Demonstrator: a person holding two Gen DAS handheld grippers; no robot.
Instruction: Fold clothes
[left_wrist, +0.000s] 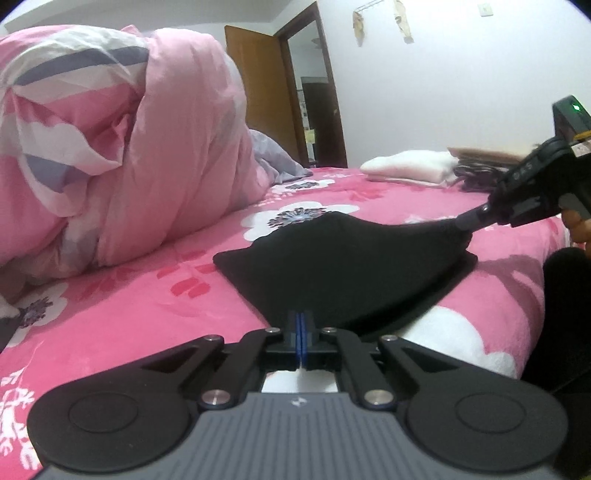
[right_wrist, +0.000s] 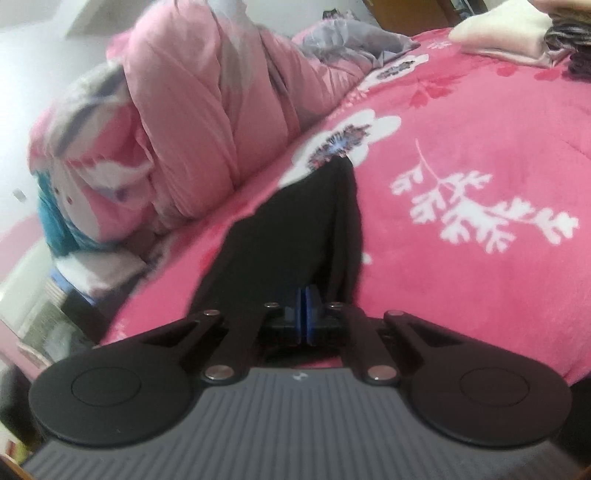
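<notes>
I have both grippers pinched onto the black garment (left_wrist: 343, 266) on the pink bedspread (left_wrist: 147, 306), my left gripper (left_wrist: 301, 325) clamping its near edge and my right gripper (right_wrist: 304, 306) a raised corner, so 2 grips keep the cloth taut for folding.

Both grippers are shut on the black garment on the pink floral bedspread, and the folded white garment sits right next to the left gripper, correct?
Not quite. Both the left gripper and right gripper are shut on the black garment on the pink floral bedspread, but the left wrist view shows the folded white garment far across the bed, beyond the right gripper.
</notes>
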